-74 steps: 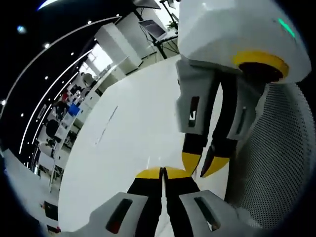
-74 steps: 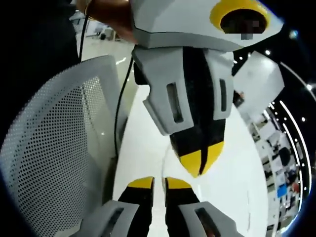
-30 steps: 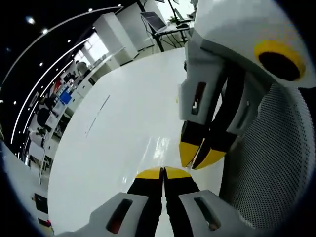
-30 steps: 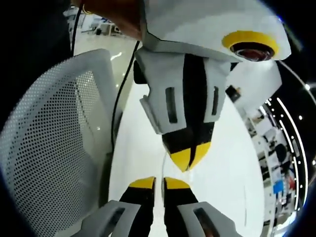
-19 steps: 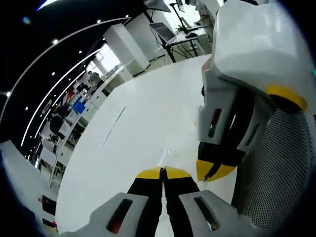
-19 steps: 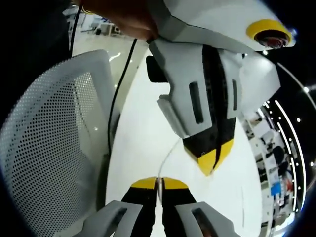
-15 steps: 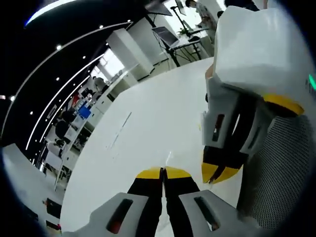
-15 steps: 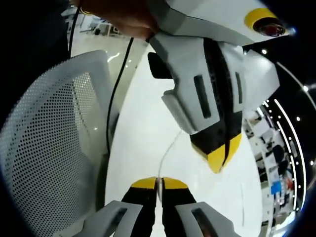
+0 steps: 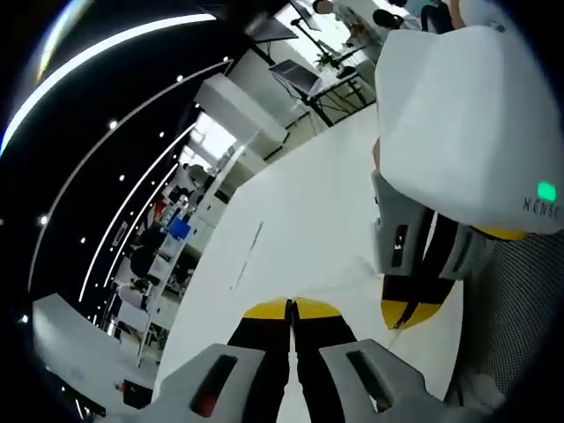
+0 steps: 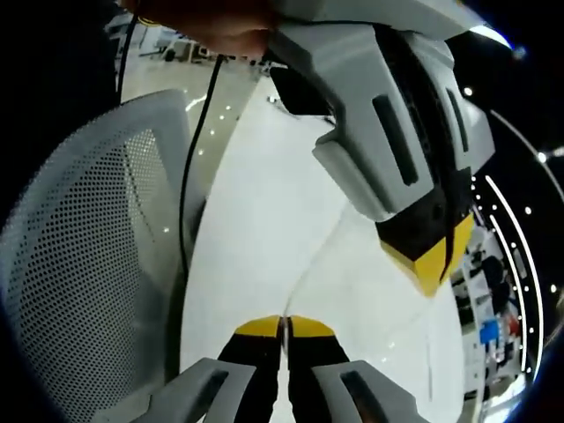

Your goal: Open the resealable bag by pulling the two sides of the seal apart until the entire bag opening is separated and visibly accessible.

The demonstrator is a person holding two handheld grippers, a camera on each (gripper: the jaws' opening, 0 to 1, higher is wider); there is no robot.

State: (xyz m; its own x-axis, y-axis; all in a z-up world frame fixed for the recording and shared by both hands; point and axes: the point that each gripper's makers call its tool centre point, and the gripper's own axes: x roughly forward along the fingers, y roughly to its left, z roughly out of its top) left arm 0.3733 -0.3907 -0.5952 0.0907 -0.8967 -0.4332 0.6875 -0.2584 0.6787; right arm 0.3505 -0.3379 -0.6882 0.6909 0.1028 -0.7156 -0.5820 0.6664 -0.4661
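Over the white table (image 9: 291, 220), both grippers sit close together, tips facing each other. Left gripper (image 9: 290, 307) in its own view: yellow tips pressed together, no gap; a faint clear film edge runs up and right from them toward the right gripper (image 9: 411, 315), whose jaws also look closed. That film reads as the resealable bag (image 9: 357, 269), transparent and hard to make out against the table. Right gripper view: right gripper (image 10: 284, 325) jaws nearly together with a thin clear strip of the bag (image 10: 304, 269) pinched between the tips, its edge curving up toward the left gripper (image 10: 432, 264), tips together. Can't tell how far the seal is parted. White mesh chair back (image 10: 88, 264) beside the table, black cable (image 10: 188, 176) hanging along it. Office desks in the background (image 9: 167, 238).
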